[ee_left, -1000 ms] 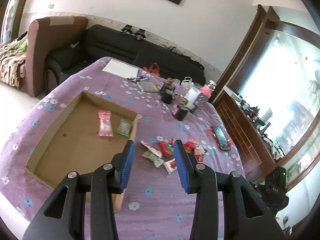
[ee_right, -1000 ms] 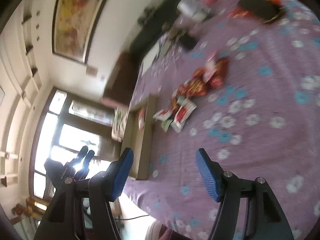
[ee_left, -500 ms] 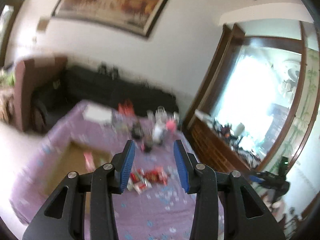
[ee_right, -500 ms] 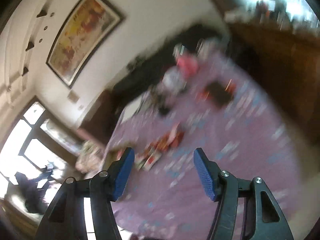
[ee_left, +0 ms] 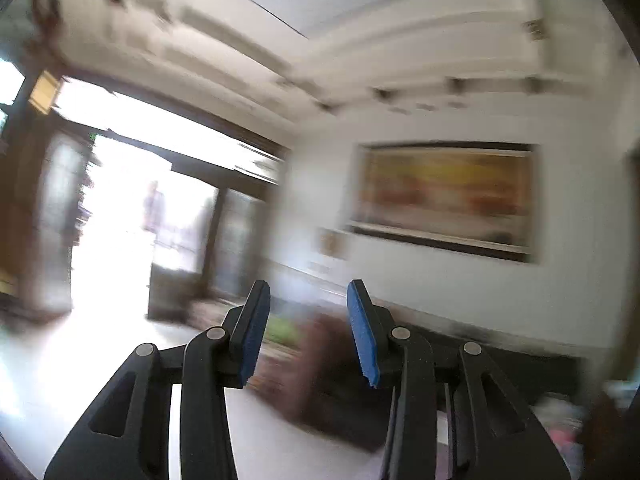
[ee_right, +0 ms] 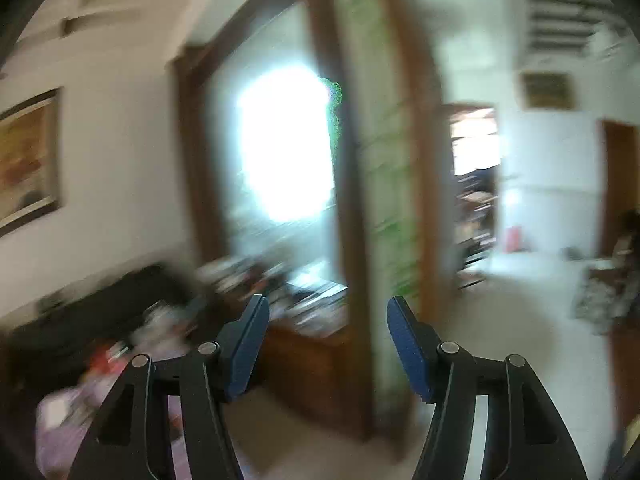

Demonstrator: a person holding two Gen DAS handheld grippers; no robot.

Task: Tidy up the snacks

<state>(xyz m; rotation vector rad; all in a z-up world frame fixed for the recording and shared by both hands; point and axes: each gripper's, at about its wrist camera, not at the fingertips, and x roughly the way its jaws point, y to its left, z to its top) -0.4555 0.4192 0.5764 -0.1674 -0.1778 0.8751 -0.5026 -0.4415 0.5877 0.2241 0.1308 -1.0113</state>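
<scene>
Both views are badly blurred and look across the room rather than down at the table. My left gripper (ee_left: 308, 286) is held level and open, with nothing between its blue pads. My right gripper (ee_right: 328, 300) is open wider and is also empty. A corner of the purple flowered tablecloth (ee_right: 60, 432) shows at the lower left of the right wrist view, with a red smear of snack packets (ee_right: 106, 360) on it. The cardboard box is out of sight in both views.
The left wrist view shows a framed painting (ee_left: 444, 196) on the white wall, a bright doorway (ee_left: 120, 220) and a brown armchair (ee_left: 320, 360). The right wrist view shows a dark sofa (ee_right: 100, 312), a wooden cabinet (ee_right: 320, 368) and a bright window (ee_right: 284, 144).
Both grippers have swung up and away from the table; the box and the snack pile have dropped out of view. The jaws have stayed open and empty.
</scene>
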